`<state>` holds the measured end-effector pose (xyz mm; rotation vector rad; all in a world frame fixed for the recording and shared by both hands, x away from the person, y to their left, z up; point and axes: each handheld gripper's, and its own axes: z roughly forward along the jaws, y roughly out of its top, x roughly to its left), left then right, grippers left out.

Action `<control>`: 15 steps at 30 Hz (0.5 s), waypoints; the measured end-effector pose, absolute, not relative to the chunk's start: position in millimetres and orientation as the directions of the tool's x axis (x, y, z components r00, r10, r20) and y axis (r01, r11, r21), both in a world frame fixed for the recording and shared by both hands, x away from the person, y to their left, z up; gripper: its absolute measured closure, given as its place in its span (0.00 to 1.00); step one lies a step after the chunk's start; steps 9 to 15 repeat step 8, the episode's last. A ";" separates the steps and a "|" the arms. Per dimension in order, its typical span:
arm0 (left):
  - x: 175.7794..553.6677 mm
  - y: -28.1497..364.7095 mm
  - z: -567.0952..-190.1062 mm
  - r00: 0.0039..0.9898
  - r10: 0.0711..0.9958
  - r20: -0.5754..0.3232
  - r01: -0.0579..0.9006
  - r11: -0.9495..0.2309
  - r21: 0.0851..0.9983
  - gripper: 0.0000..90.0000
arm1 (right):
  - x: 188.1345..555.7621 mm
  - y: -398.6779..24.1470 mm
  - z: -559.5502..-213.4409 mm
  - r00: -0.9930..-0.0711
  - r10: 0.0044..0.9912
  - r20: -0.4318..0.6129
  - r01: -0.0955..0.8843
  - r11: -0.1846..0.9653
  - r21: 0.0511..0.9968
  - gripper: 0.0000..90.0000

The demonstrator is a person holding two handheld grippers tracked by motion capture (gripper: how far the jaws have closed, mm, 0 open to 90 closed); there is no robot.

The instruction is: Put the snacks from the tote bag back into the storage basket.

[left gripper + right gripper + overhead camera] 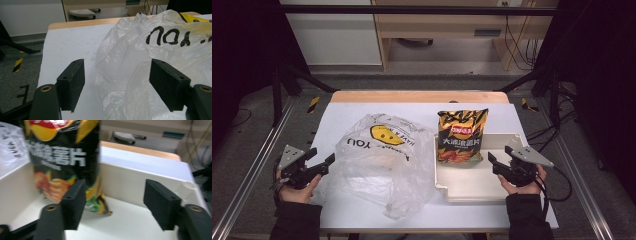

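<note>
In the high view, the left gripper [328, 161] sits at the left edge of the table [342, 107], held in the person's left hand [297, 189], its jaws apart and pointing at the crumpled clear plastic bag [379, 162] just ahead of them; the bag's near edge lies right at the jaw tips, though contact cannot be told from here. The right gripper [492, 162], in the right hand [522, 186], hangs over the right part of the white tray [472, 187] with its jaws spread and nothing between them. The chip bag [461, 136] stands upright against the tray's far wall, ahead of that gripper and off toward its left, clear of the jaws. In the left gripper view, the left gripper [117, 83] has its jaws wide apart, and folds of the plastic bag [150, 57] lie ahead and partly between them, nearer the right-hand jaw; neither pad presses on the plastic. In the right gripper view, the right gripper [115, 203] is open, with bare tray [130, 220] floor between its jaws; the chip bag [62, 155] stands beyond the left-hand jaw, free of it.
</note>
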<state>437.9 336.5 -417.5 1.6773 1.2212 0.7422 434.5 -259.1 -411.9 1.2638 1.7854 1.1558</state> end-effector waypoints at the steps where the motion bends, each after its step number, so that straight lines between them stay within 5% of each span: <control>1: 438.2 337.4 -417.7 0.330 0.943 -0.043 0.405 -0.100 0.909 0.31 | 434.8 -262.4 -411.3 -0.310 0.951 -0.023 0.371 0.143 0.918 0.34; 15: 439.1 341.7 -417.7 0.321 0.945 -0.054 0.409 -0.087 0.908 0.31 | 434.0 -284.6 -407.6 -0.244 0.970 -0.007 0.372 0.101 0.923 0.27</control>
